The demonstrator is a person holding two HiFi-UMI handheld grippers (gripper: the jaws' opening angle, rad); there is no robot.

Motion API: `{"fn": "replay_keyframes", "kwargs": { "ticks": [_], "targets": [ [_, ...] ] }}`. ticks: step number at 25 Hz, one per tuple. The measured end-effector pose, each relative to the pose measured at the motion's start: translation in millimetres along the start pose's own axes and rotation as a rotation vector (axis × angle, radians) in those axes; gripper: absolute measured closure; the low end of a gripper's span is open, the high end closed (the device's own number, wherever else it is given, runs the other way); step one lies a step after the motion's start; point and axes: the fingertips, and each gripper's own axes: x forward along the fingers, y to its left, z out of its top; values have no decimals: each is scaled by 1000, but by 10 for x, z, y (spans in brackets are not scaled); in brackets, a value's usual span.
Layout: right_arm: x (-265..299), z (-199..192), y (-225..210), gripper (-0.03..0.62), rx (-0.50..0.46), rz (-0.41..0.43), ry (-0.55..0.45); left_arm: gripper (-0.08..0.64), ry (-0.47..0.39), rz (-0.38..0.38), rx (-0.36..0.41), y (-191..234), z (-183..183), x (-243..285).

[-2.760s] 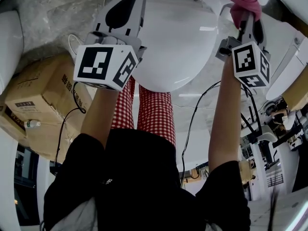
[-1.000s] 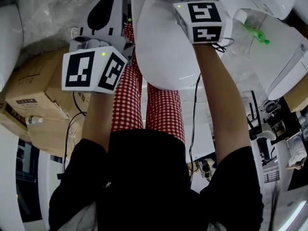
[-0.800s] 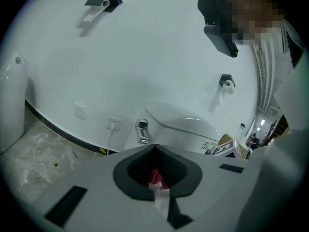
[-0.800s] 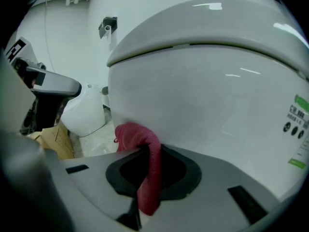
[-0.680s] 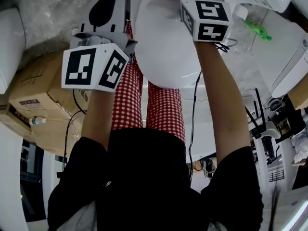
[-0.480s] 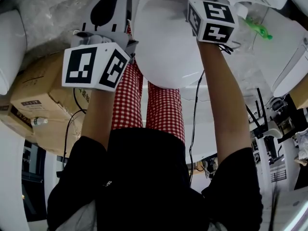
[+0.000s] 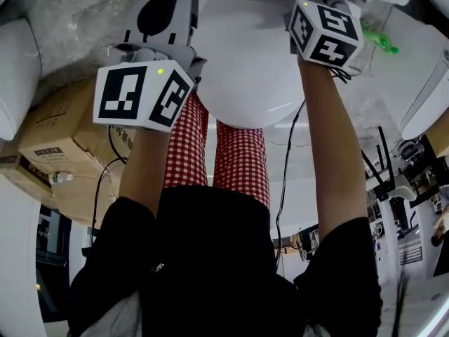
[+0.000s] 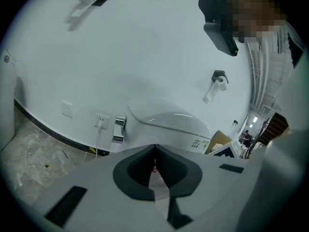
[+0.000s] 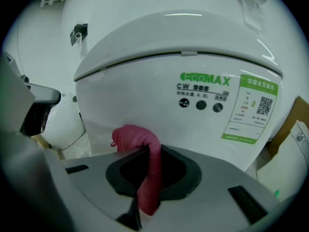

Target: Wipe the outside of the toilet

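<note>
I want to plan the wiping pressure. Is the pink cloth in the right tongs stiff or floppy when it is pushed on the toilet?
Probably floppy: the pink cloth droops over the shut right tongs in a soft fold. It looks light and knitted, so it should likely flatten against the toilet when pressed.

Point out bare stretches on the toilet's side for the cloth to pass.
Free: the plain white shell between the lid seam and the pink cloth, left of the green logo. Crowded: rightward, with three buttons and the sticker.
</note>
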Motion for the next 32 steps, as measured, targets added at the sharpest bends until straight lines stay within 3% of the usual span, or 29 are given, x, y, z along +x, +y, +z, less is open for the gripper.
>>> {"fn": "replay_keyframes", "kwargs": {
  "ticks": [18, 32],
  "targets": [
    [-333, -192, -921, 537, 236, -179, -71, 551, 31, -55, 33, -321, -96, 100],
    [-634, -288, -1270, 537, 242, -267, -53, 551, 13, -80, 58, -527, -72, 97]
  ]
}}
